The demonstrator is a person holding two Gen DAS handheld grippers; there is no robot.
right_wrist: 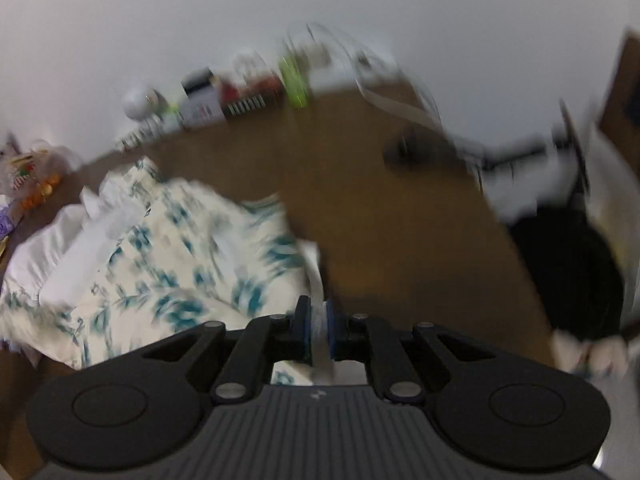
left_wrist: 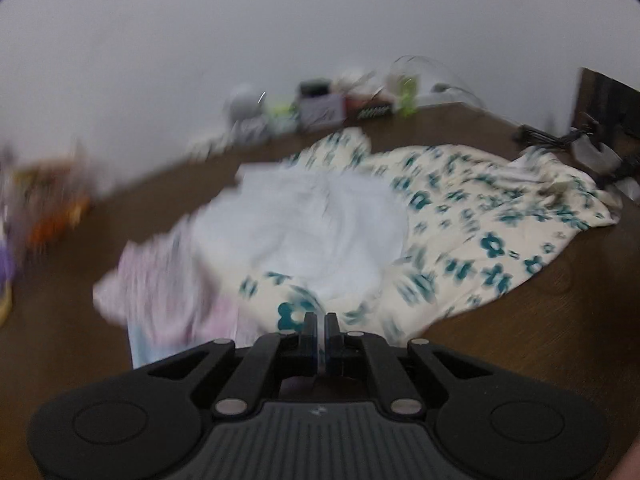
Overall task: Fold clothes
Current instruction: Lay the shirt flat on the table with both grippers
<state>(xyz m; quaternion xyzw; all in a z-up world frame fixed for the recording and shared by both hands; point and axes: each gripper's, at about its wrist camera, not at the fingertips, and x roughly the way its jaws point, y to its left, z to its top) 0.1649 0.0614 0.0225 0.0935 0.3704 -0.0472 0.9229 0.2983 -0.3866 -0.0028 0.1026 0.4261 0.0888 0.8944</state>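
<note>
Two claws are showing, one in each blurred wrist view, both reaching over a brown wooden worktop (left_wrist: pixel 540 320). Nearest in the left view, the left claw (left_wrist: pixel 320 322) is sitting with its jaws pressed together, and a thin pale edge of cloth is caught between them; the floral garment (left_wrist: pixel 480 208) is lying right at its tips. In the right view, the right claw (right_wrist: pixel 319 320) is pinching a white strip of that same garment's edge (right_wrist: pixel 316 280) between its blue pads, jaws nearly closed on it.

Three pieces of clothing are lying in one heap just beyond the left claw: the cream floral garment with teal flowers, spreading to the right; one white garment (left_wrist: pixel 312 220) resting on top of it in the middle; and one pale pink garment (left_wrist: pixel 160 292) to the left, touching both. In the right view the heap is lying to the left of the claw, with bare worktop to the right.

Farther back, along the white wall (left_wrist: pixel 280 20), a row of small boxes and bottles (left_wrist: pixel 320 108) is standing, too blurred to count. At the far right, dark cables (left_wrist: pixel 560 136) are lying on the worktop.
</note>
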